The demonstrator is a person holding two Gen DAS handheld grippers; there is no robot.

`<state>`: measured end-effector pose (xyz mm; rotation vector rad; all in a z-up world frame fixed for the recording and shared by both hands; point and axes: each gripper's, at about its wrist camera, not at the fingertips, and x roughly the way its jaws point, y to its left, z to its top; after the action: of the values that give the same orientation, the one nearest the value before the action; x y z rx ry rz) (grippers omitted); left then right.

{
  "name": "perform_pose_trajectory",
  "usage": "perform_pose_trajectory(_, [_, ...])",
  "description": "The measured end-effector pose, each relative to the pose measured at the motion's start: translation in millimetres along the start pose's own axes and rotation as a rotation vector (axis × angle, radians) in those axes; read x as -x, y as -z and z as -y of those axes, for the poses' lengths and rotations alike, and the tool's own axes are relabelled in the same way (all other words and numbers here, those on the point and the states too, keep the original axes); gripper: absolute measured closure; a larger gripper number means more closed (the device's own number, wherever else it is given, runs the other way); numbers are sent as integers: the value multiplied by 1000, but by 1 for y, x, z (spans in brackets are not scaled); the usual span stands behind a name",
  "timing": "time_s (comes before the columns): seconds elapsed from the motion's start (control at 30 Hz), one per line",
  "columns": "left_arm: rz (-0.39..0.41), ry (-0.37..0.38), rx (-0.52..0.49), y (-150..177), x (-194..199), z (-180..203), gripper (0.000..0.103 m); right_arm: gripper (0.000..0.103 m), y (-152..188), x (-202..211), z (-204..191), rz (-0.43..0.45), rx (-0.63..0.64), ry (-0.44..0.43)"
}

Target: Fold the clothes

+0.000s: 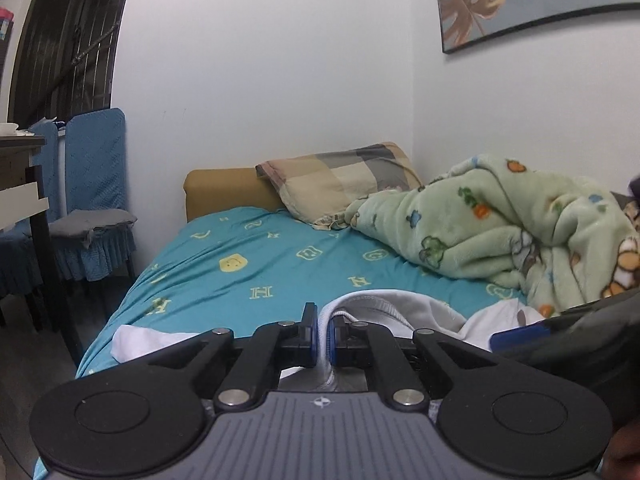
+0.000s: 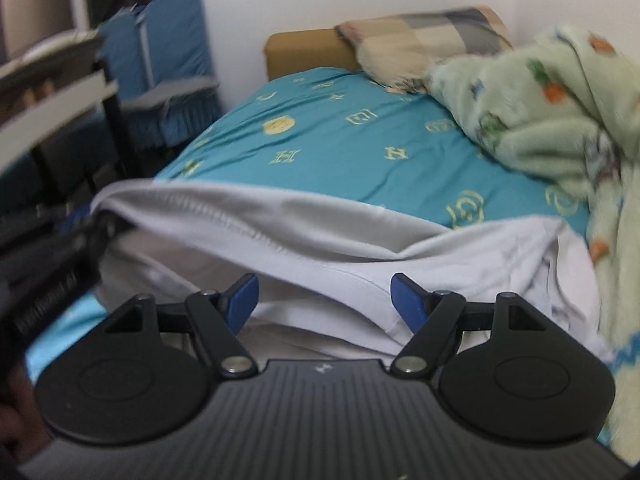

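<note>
Your left gripper (image 1: 325,336): jaws clamped on white garment (image 2: 360,240) hem. Your right gripper (image 2: 325,300): jaws apart over it, on teal bedsheet (image 1: 248,264).

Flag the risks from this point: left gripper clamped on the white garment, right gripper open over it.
1. The left gripper pinches only a thin edge of the white garment; a pull could slip it free.
2. The right gripper is open with no hold, so lifting now would let the cloth sag and bunch.
3. The green fleece blanket lies beside the garment and may snag.
</note>
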<state>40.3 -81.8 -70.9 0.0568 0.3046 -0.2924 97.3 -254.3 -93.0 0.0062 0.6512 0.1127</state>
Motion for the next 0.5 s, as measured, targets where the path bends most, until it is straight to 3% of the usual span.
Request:
perform_pose_trajectory(0.17, [9,6,21,1,8,-1,97,29,-3,-12,-4,51,58,110])
perform_pose_trajectory(0.5, [20,-9,14,7,14,10,97,28,-2,27,64,267,-322,436])
